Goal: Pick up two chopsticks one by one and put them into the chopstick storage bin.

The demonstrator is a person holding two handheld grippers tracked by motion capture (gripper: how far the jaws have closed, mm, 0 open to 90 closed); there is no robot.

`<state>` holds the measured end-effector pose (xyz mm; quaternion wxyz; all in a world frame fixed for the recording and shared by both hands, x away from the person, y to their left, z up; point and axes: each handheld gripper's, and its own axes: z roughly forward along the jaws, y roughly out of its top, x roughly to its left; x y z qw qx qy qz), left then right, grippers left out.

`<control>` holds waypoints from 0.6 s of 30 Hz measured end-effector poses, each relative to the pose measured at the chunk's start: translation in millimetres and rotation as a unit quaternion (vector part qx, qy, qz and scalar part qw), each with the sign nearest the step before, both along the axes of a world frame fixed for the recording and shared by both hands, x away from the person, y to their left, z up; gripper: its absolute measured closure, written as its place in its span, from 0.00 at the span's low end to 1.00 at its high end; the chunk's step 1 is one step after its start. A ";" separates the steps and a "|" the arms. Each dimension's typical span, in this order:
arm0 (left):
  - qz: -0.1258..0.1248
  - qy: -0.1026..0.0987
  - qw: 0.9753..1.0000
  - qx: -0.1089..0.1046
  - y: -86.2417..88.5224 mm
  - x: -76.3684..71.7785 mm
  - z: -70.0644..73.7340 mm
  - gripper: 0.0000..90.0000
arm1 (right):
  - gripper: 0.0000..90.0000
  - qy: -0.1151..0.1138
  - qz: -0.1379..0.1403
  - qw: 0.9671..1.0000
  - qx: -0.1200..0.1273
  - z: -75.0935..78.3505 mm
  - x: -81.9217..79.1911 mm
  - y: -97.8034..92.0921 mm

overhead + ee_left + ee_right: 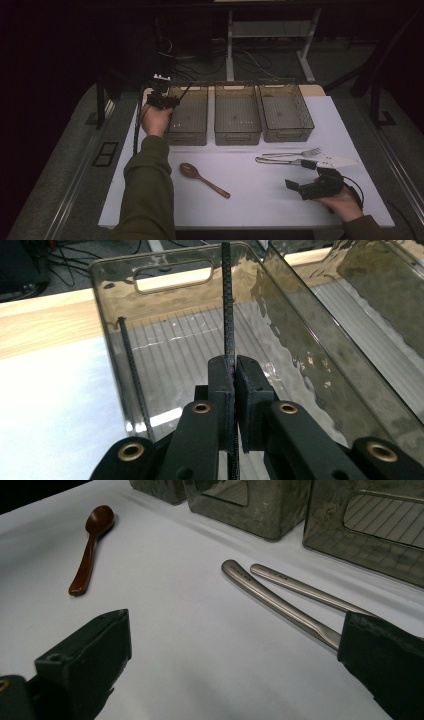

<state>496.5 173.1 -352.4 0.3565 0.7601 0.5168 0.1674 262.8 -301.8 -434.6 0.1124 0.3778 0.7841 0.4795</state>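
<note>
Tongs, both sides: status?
Left tongs shut on a thin black rod, over the left bin. Right tongs open, low beside two metal handles. Wooden spoon loose on table.

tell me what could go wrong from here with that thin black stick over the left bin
The left gripper pinches the thin black stick near its lower end, so it could pivot or slip. It may also knock the left bin wall. The right gripper, open beside the metal utensils, could nudge them.

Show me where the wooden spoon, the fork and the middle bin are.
wooden spoon (189, 170), high view, on its bowl.
fork (313, 151), high view, on its tines.
middle bin (237, 137), high view, on its near wall.
</note>
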 end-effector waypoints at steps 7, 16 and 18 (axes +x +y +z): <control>0.014 0.006 1.000 0.009 -11.3 12.6 -6.0 0.95 | 0.00 0.000 0.000 1.000 0.002 0.7 -1.0 -0.5; 0.031 0.007 0.999 0.030 -15.7 21.2 -17.7 0.84 | 0.00 0.000 -0.002 1.000 0.005 0.8 -1.4 -2.0; 0.032 0.005 0.999 0.029 -16.5 21.2 -18.2 0.80 | 0.00 0.000 -0.002 1.000 0.005 0.8 -1.4 -2.0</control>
